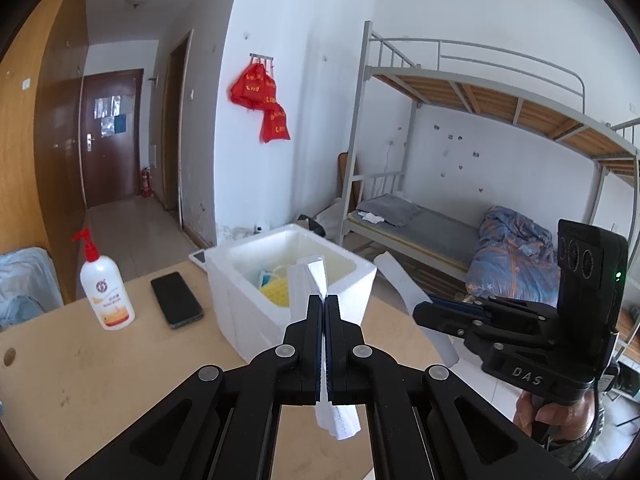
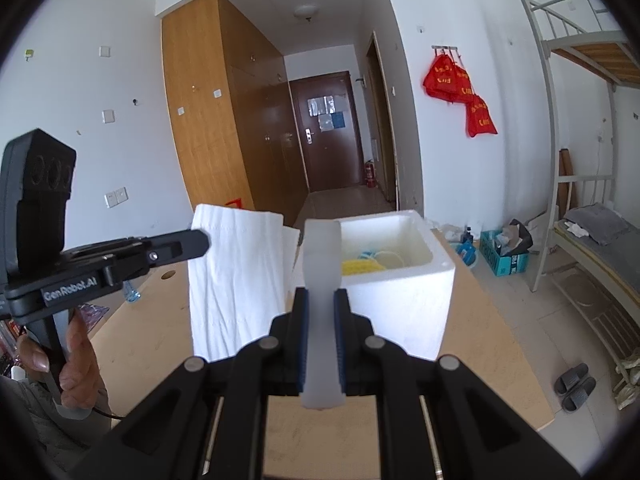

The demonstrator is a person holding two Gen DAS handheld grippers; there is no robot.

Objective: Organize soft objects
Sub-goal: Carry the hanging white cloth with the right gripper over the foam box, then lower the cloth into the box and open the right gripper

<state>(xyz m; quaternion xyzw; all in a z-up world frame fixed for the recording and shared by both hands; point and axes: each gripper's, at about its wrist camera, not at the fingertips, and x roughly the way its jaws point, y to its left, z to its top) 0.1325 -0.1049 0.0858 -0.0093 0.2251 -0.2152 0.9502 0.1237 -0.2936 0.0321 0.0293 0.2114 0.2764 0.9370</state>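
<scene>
Foam box (image 1: pixel 256 304) on tabletop (image 1: pixel 80 360). Phone (image 1: pixel 177 300) just left of box; pump bottle (image 1: pixel 105 284) left of phone. Sponge (image 1: pixel 276 290) inside box. Bunk bed (image 1: pixel 460 232) behind box, to its right.

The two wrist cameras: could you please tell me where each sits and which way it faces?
Left wrist: sits on the left gripper, shut on a white cloth; faces the foam box, bunk bed, the right gripper and its hand.
Right wrist: sits on the right gripper, shut on a white strip; faces the hallway door, the left gripper, a hand.
Shared: box, red bags, table.
</scene>
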